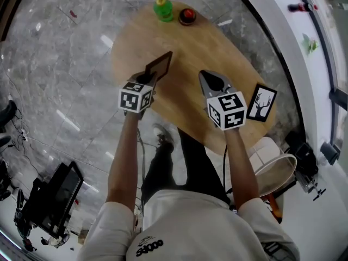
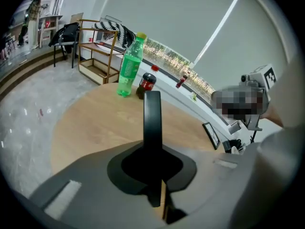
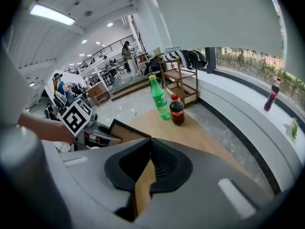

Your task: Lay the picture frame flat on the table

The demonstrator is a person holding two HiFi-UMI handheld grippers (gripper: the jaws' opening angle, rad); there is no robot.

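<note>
**Clamping a picture frame point(image 1: 161, 64) by its edge, the left gripper point(image 1: 152, 76) holds it tilted over the table point(image 1: 217, 48)**

The dark-rimmed picture frame leans at an angle above the left half of the oval wooden table and does not lie flat. The left gripper's jaws are pressed onto its near edge. In the left gripper view the frame shows edge-on, a thin black bar rising straight out from between the pads. In the right gripper view its brown backing panel faces the camera. Whether the frame's lower edge touches the tabletop cannot be told, since the grippers cover it.

Just to the right, the right gripper point(image 1: 204, 76) hovers over the middle of the table, apart from the frame. Its jaws are drawn together at the tips, and only bare wood shows through the slit behind them.

A second frame point(image 1: 261, 103), holding a black-and-white antlered stag print, sits near the table's right rim, well apart from both grippers.

At the far end of the table a green bottle point(image 1: 162, 8) stands upright, with a red-capped cola bottle point(image 1: 187, 16) just beside it.

A person's bare forearms reach forward from a white shirt to both tools. Grey marble floor point(image 1: 65, 64) surrounds the table.
</note>
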